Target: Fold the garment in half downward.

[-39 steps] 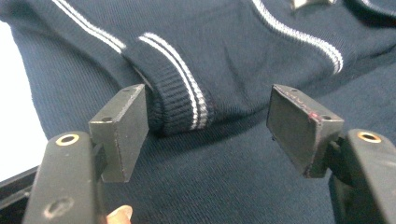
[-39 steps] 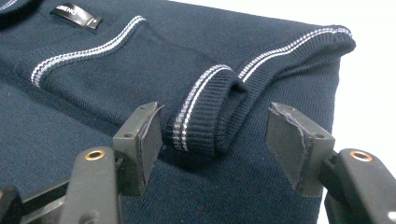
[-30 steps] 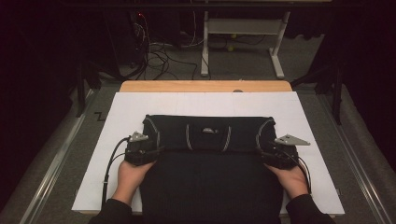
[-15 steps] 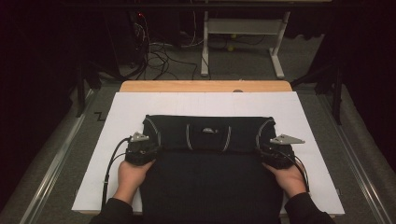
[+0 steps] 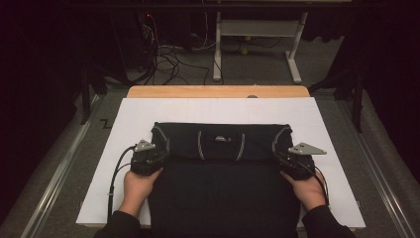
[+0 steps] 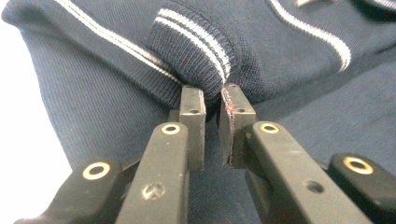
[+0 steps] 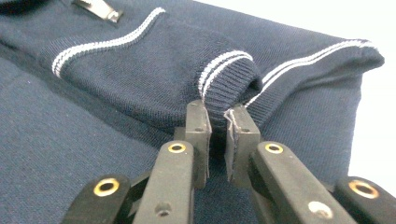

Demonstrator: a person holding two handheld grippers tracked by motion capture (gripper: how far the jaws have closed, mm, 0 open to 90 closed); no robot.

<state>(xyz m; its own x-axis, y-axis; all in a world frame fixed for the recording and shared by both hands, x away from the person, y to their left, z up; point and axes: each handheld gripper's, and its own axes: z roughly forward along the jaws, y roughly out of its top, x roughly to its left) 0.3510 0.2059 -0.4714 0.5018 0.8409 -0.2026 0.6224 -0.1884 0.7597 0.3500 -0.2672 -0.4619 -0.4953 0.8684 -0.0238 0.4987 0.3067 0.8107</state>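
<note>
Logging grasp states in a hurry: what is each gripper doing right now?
Left gripper: shut on the striped cuff of the navy sweater.
Right gripper: shut on the sweater's other striped cuff.

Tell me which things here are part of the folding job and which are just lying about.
In the job:
navy sweater
left sleeve cuff, pinched in the left gripper
right sleeve cuff, pinched in the right gripper
white sheet under the sweater

Lying about:
cables on the floor
white desk frame behind the table
</note>
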